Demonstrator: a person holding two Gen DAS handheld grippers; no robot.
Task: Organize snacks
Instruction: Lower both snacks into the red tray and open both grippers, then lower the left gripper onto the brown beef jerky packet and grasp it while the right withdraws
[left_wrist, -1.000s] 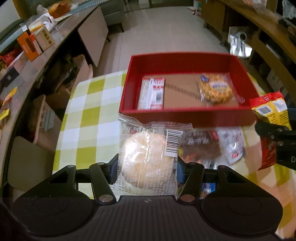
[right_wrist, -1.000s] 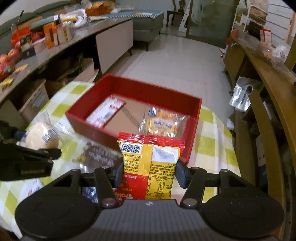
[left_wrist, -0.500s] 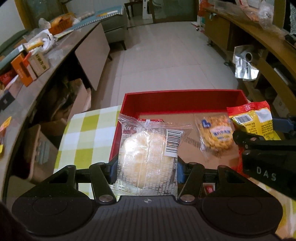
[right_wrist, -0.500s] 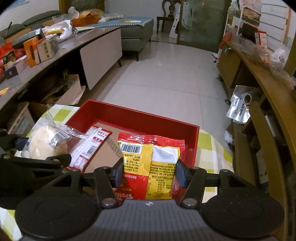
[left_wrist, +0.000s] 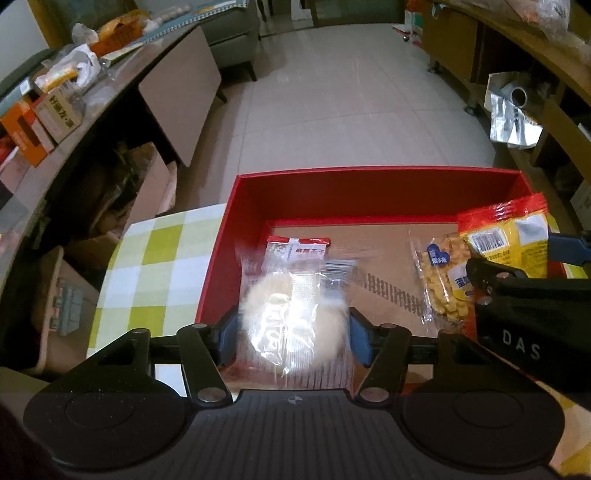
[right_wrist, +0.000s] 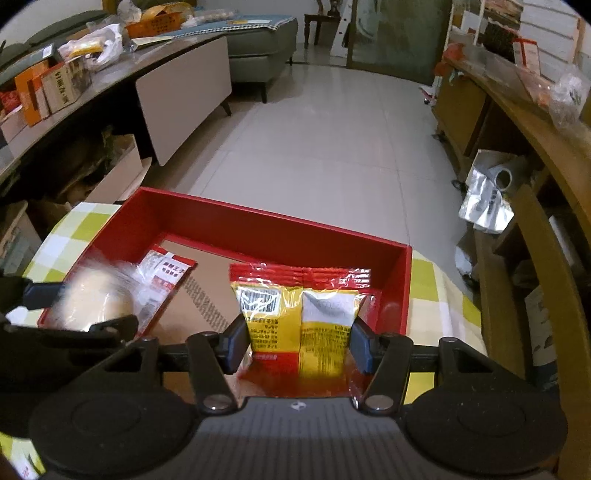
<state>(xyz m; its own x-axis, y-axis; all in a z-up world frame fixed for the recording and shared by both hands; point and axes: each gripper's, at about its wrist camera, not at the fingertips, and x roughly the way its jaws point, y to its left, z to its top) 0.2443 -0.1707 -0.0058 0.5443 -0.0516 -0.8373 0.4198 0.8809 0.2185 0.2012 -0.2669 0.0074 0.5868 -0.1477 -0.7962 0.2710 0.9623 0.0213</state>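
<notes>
1. At far left, a green-and-white checked tablecloth (left_wrist: 155, 266) covers the table, its far edge giving way to tiled floor.
2. The red box (left_wrist: 369, 184) sits on the cloth, its near-left corner just beside the left gripper (left_wrist: 293, 332). A brown cardboard sheet (left_wrist: 373, 251) lines its floor.
3. The left gripper hangs over the box's left end, and its jaws have just been easing apart. The clear-wrapped bun (left_wrist: 291, 314) is between the blue pads but shows as a blur against the sharp fingers, loose rather than pinched.
4. Just beyond the bun, a red-and-white sachet (left_wrist: 295, 249) lies flat on the cardboard along the left wall.
5. Towards the right of the floor, a clear packet of yellow biscuits (left_wrist: 439, 280) lies flat, well apart from the sachet.
6. Over the box's right end, the right gripper (right_wrist: 299, 339) is clamped on a yellow-and-red snack packet (right_wrist: 299, 314). The packet stands upright between the pads with its barcode showing and its crimped red top towards the far wall.
7. The two grippers hang side by side above the box, near each other but not touching.
</notes>
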